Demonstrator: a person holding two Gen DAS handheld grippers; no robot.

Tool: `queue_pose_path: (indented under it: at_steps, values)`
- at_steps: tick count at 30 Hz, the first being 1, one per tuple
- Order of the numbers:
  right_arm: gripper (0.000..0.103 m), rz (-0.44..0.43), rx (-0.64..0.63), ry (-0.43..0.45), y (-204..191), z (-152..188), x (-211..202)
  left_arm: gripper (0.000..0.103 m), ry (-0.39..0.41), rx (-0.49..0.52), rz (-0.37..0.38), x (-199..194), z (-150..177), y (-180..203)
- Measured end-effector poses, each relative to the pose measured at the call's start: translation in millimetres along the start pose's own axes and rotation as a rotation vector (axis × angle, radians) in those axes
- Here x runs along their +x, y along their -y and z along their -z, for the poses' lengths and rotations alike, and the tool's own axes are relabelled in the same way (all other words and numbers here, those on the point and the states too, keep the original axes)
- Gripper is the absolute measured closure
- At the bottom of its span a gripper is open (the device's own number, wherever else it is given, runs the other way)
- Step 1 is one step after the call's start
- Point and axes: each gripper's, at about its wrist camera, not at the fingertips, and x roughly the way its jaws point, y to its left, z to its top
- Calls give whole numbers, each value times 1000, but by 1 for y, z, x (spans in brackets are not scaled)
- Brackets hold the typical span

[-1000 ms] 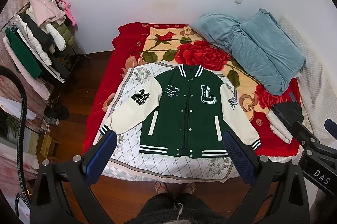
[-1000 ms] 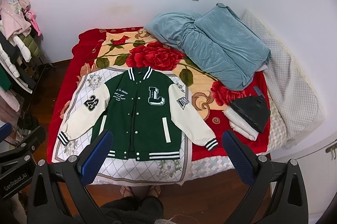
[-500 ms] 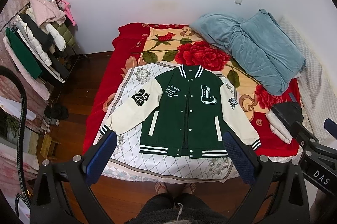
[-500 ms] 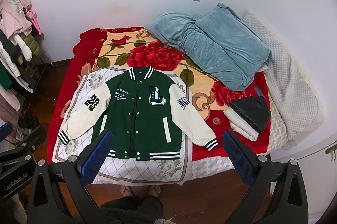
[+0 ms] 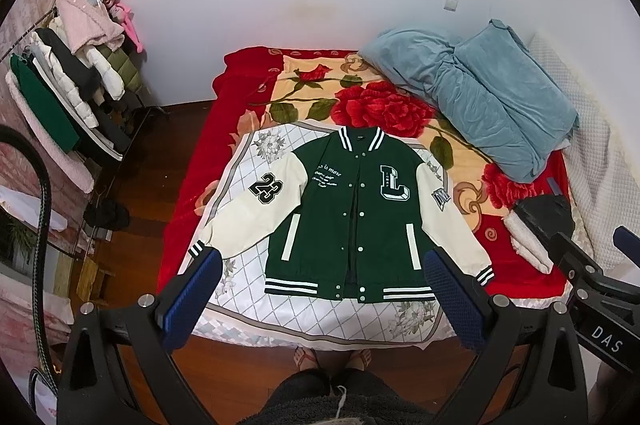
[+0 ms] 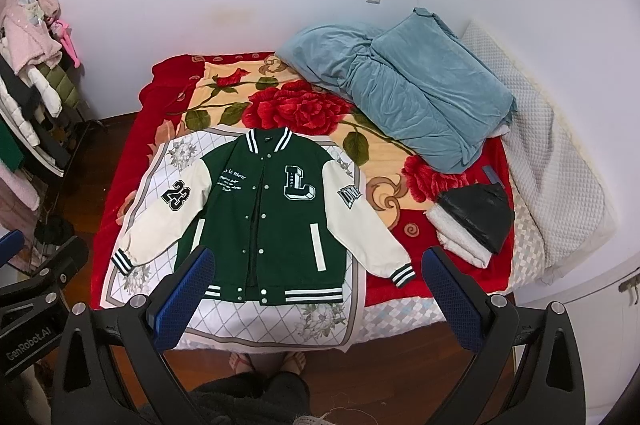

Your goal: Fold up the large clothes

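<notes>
Left wrist view: left claw [image 5: 320, 295] spread wide, blue pads [image 5: 192, 299] empty, held high above the foot of the bed [image 5: 192, 181]. Green varsity jacket [image 5: 352, 217] lies flat, front up, snapped shut, on a white diamond-pattern sheet [image 5: 320, 321] spread over a red rose blanket [image 5: 380, 105]. Cream sleeves angled out and down; "23" patch on the sleeve at frame left, "L" on the chest. Collar points toward the wall, striped hem toward the person's feet [image 5: 332, 357] on the wood floor.

Right wrist view: right claw [image 6: 318, 299] also spread wide, nothing between its pads, well above the jacket [image 6: 264, 221]. Left claw body shows at the frame's left edge.

Blue bedding [image 6: 400, 93] heaped at the far right of the bed. Folded black-and-white item [image 6: 474, 225] sits right of the jacket, apart from its sleeve cuff. Clothes rack [image 5: 60, 93] stands loaded against the left wall.
</notes>
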Motion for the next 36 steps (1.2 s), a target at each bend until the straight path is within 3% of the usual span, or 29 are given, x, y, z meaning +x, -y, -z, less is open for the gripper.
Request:
queue_pose_path:
  at_steps: [36]
  values:
    - [0, 0, 3, 2, -2, 1, -4, 0, 20, 5, 12, -8, -16, 8]
